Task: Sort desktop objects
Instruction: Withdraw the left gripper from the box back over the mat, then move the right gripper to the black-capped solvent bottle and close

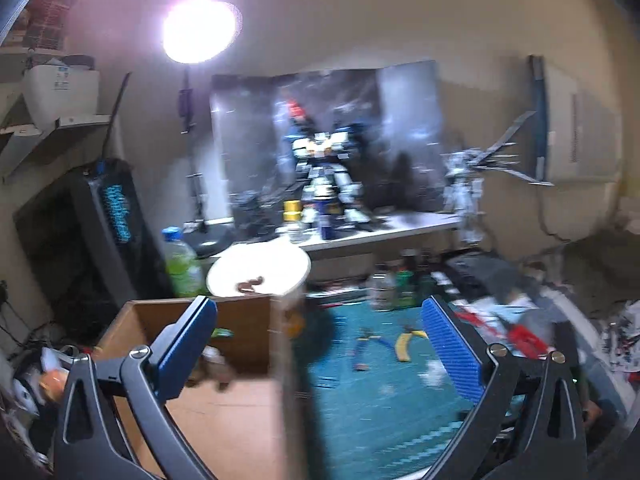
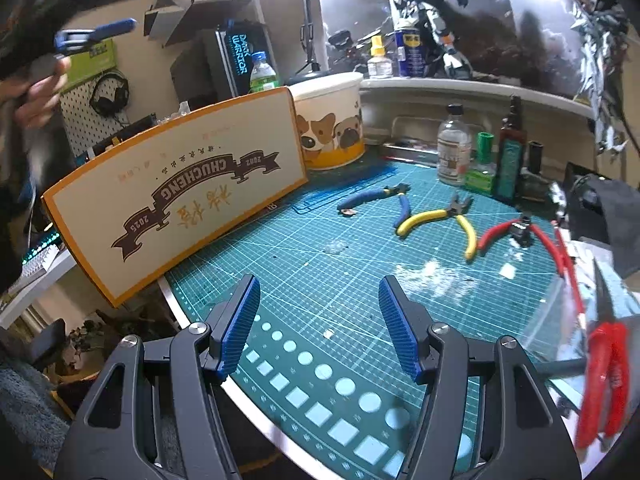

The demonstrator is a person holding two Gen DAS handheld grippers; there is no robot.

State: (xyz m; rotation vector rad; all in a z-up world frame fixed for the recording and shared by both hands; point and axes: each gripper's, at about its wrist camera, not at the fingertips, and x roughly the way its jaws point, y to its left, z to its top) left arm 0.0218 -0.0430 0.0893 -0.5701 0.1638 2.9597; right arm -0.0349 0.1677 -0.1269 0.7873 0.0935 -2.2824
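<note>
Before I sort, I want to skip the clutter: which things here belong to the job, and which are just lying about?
Job:
blue pliers
yellow pliers
red pliers
box

Lying about:
dog tub
clear bottle
green bottle
WD-40 can
robot model

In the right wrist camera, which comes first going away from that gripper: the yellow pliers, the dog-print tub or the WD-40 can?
From the right gripper, jaws open:
1. Yellow pliers, on the green cutting mat, right of centre.
2. Dog-print tub, at the mat's far edge, beside the cardboard box.
3. WD-40 can, on the raised shelf behind.
</note>
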